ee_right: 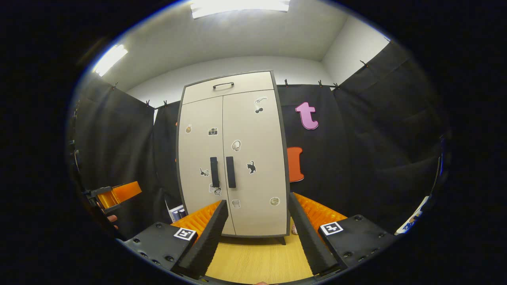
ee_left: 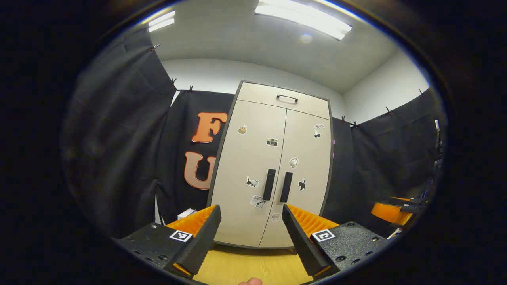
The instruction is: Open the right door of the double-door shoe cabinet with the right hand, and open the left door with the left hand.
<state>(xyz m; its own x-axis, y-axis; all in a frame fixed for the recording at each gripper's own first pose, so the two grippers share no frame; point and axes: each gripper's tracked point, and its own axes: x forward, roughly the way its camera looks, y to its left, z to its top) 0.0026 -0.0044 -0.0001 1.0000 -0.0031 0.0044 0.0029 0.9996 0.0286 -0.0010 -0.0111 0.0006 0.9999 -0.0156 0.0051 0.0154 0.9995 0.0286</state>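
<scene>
Farthest left, in the left gripper view, the left gripper (ee_left: pixel 250 237), two black ridged fingers on orange-backed black blocks with square printed markers, is held with its jaws spread wide and nothing between them, well short of the tall beige double-door shoe cabinet with a dark grey frame (ee_left: pixel 273 166). That cabinet stands on a pale yellow wood-grain floor (ee_left: pixel 253 265) against the black cloth wall, and both its doors are shut flush. The left door (ee_left: pixel 247 158) carries the left black vertical bar handle (ee_left: pixel 269 184) just beside the centre seam; the right black vertical bar handle (ee_left: pixel 286 187) sits just across that seam on the right door (ee_left: pixel 309 158). Small picture stickers dot both panels, and a shallow drawer front with a thin black handle (ee_left: pixel 287 97) caps the cabinet. Farther right, in the right gripper view, the right gripper (ee_right: pixel 257 237) is likewise wide open and empty, well back from the cabinet, with the right handle up and to the left of its fingers. Judging by this, the task has not begun: this is the approach. The next move calls for carrying the right gripper forward and up to the right handle, closing on the bar, then pulling along the door's arc.
</scene>
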